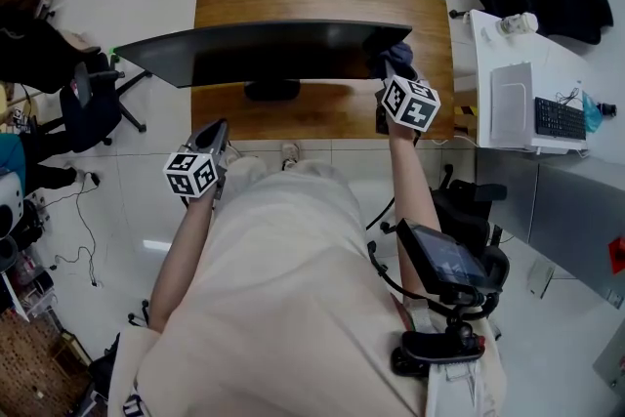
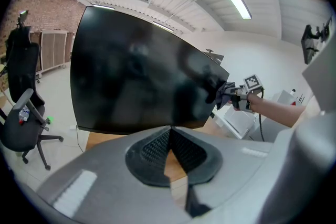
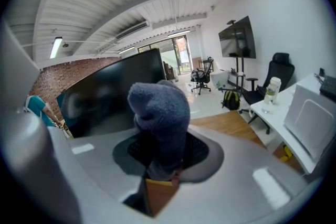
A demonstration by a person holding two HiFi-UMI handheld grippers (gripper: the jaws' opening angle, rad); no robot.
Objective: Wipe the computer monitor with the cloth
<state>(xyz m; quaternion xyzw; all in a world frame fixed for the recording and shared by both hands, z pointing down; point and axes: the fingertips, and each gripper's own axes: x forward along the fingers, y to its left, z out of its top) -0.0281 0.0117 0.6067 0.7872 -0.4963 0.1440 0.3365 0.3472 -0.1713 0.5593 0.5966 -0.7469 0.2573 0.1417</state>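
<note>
Head view: right gripper (image 1: 389,75) jaws grasp the cloth (image 1: 396,52) at the monitor's (image 1: 264,49) right end; left gripper (image 1: 213,142) jaws clenched, empty, before the table (image 1: 322,0).

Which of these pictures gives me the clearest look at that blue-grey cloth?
The right gripper view: the cloth fills the middle, bunched and clamped between the right gripper's jaws. The head view shows only a small dark wad against the monitor's right end; the left gripper view shows it tiny there.
</note>
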